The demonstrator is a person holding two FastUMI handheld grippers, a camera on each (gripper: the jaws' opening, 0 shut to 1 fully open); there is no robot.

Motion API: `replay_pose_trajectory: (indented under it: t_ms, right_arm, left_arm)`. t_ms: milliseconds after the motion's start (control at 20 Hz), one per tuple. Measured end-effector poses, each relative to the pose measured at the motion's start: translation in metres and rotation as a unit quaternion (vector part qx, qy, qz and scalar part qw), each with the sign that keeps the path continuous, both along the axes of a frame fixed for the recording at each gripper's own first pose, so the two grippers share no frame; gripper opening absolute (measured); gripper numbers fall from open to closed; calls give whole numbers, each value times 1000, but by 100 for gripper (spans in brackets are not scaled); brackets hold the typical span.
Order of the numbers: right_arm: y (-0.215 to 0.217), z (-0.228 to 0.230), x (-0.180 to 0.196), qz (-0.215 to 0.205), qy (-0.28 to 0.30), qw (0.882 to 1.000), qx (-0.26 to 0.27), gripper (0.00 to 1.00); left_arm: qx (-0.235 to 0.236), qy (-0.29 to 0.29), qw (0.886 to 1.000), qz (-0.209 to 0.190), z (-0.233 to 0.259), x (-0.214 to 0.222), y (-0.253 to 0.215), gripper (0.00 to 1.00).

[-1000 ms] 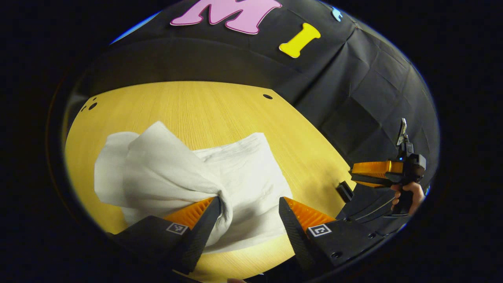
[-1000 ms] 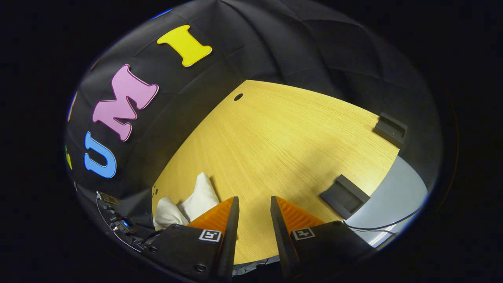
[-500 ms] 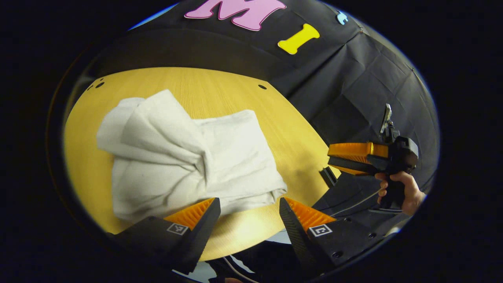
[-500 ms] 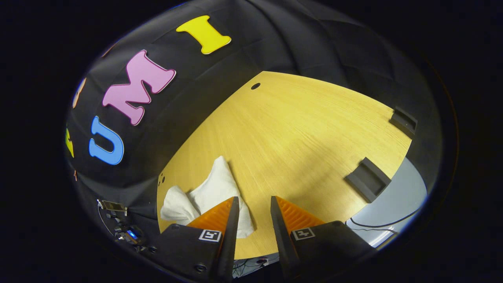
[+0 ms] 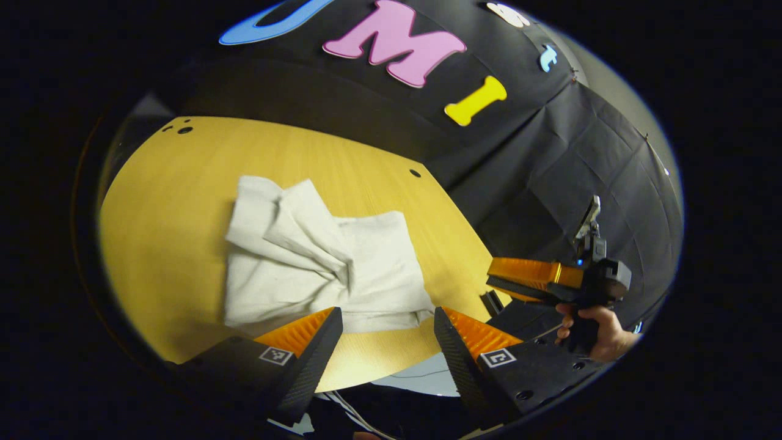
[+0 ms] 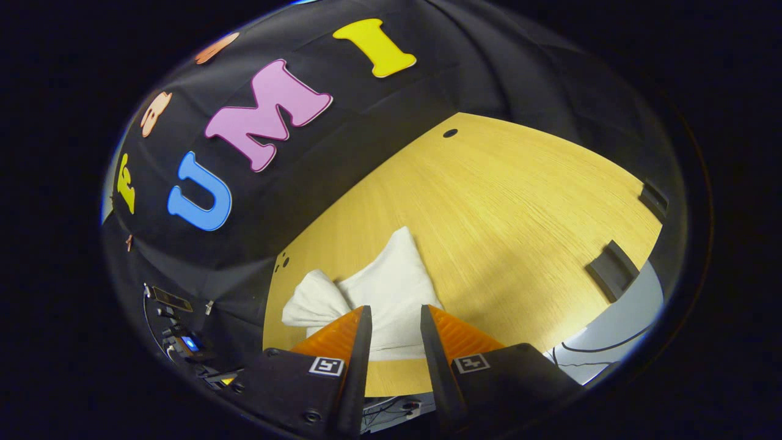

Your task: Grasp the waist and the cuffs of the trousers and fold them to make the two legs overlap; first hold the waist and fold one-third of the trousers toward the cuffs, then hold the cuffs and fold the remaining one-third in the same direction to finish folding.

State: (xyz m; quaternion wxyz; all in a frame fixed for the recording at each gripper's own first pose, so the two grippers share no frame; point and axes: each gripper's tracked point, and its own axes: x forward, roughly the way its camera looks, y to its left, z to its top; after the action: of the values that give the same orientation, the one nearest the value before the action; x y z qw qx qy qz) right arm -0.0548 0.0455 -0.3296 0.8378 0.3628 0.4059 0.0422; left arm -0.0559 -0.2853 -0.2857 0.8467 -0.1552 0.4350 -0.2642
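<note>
The left gripper view looks down from above the near edge of the table (image 5: 171, 201), facing the booth's wall, with the folded trousers (image 5: 317, 263) just ahead of the left tool (image 5: 386, 342) and the right tool (image 5: 531, 278) off to one side. The right gripper view looks across the same table (image 6: 519, 201) from farther along, the trousers (image 6: 391, 287) just past its own tool (image 6: 391, 342).
</note>
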Motion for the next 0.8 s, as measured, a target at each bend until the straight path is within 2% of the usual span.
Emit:
replay_pose_trajectory:
  t_ms: [50, 150, 200, 250, 300, 450, 550, 650, 700, 750, 800]
  right_arm:
    - [6, 6, 2, 3, -7, 1000, 3, 50]
    - [18, 19, 6, 12, -22, 1000, 10, 58]
    - [24, 25, 9, 16, -28, 999, 12, 50]
    - [29, 30, 11, 19, -33, 999, 15, 60]
    - [33, 34, 12, 23, -38, 999, 17, 65]
    - [44, 41, 14, 36, -48, 998, 15, 68]
    - [52, 43, 14, 44, -50, 998, 18, 75]
    - [64, 50, 15, 49, -54, 997, 31, 77]
    - [70, 51, 14, 57, -55, 996, 33, 72]
    - [74, 52, 12, 65, -56, 996, 31, 86]
    - [77, 53, 11, 71, -56, 996, 26, 87]
  left_arm:
    - [-1, -8, 1000, 13, 7, 7, 11, 95]
    - [1, -24, 999, 39, 19, 23, 31, 95]
    - [2, -29, 998, 52, 24, 27, 43, 95]
    - [3, -30, 997, 65, 27, 31, 54, 95]
    - [3, -31, 997, 77, 29, 34, 63, 95]
    - [1, -23, 994, 110, 28, 37, 87, 95]
    - [-2, -11, 993, 120, 25, 34, 95, 95]
    - [3, -5, 992, 128, 22, 32, 104, 95]
    - [5, -4, 991, 132, 22, 31, 107, 95]
    - [7, -3, 991, 135, 23, 29, 110, 95]
    - [9, -2, 990, 138, 24, 28, 112, 95]
